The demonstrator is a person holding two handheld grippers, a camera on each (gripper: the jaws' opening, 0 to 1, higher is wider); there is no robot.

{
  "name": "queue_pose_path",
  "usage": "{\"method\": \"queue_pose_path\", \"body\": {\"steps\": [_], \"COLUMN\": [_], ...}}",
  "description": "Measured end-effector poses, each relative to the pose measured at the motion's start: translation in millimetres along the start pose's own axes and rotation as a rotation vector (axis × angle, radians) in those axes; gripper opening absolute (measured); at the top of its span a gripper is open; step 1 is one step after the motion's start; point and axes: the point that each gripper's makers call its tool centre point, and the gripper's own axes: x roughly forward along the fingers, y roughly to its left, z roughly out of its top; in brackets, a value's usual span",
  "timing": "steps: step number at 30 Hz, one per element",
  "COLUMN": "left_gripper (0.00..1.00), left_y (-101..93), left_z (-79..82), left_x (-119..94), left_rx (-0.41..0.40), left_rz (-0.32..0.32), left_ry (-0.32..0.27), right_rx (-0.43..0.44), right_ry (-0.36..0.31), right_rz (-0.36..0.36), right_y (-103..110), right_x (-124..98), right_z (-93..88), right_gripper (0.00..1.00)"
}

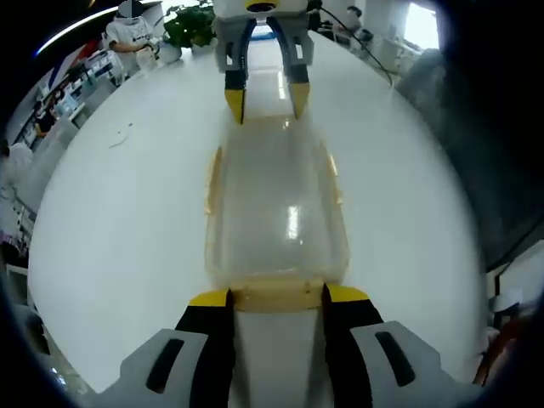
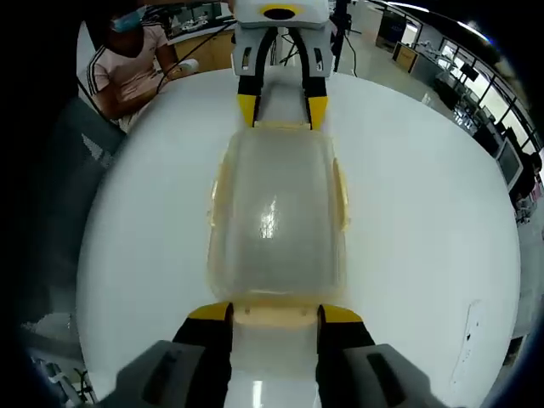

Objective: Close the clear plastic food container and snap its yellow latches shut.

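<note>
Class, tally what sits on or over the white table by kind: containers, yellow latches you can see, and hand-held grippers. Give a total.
Clear plastic container: 1
Yellow latches (near end, left side, right side, far end): 4
Hand-held grippers (left, right): 2
Total: 7

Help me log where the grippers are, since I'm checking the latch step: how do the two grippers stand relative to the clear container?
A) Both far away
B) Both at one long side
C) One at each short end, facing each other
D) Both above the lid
C: the left gripper meets one yellow end latch of the clear container, and the right gripper is at the opposite end.
</note>
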Motion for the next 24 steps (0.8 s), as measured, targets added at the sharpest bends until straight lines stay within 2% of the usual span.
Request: {"method": "queue_pose_path", "body": {"steps": [7, 9, 10, 11, 19, 20, 21, 22, 24], "left_gripper": [0.38, 0.38, 0.38, 0.38, 0.38, 0.37, 0.37, 0.36, 0.35], "left_y": [4.1, 7.1, 6.8, 7.2, 6.6, 7.2, 6.7, 6.1, 4.3], "left_z": [0.1, 0.0, 0.0, -0.5, -0.2, -0.4, 0.5, 0.6, -0.4], "left_x": [0, 1, 1, 1, 1, 1, 2, 2, 2], "left_rx": [-0.030, -0.047, -0.041, -0.041, -0.052, -0.066, -0.064, -0.068, -0.074], "left_rz": [0.014, 0.024, 0.023, 0.023, 0.029, 0.035, 0.033, 0.036, 0.041], "left_ry": [0.027, 0.032, 0.037, 0.039, 0.082, 0.087, 0.086, 0.090, 0.096], "right_rx": [-0.076, -0.120, -0.042, -0.076, -0.068, -0.064, 0.009, -0.032, -0.036], "right_ry": [0.077, 0.113, 0.104, 0.101, 0.066, 0.061, 0.068, 0.055, 0.052], "right_rz": [-0.082, -0.147, -0.121, -0.117, -0.117, -0.118, -0.092, -0.098, -0.090], "right_y": [-9, -17, -11, -13, -14, -14, -10, -15, -15], "right_x": [3, 3, 3, 3, 2, 2, 3, 2, 2], "right_z": [-2.0, -3.6, -3.8, -3.4, -3.7, -3.3, -6.1, -3.9, -4.0], "right_gripper": [0.36, 0.37, 0.37, 0.37, 0.36, 0.36, 0.36, 0.36, 0.35]}}
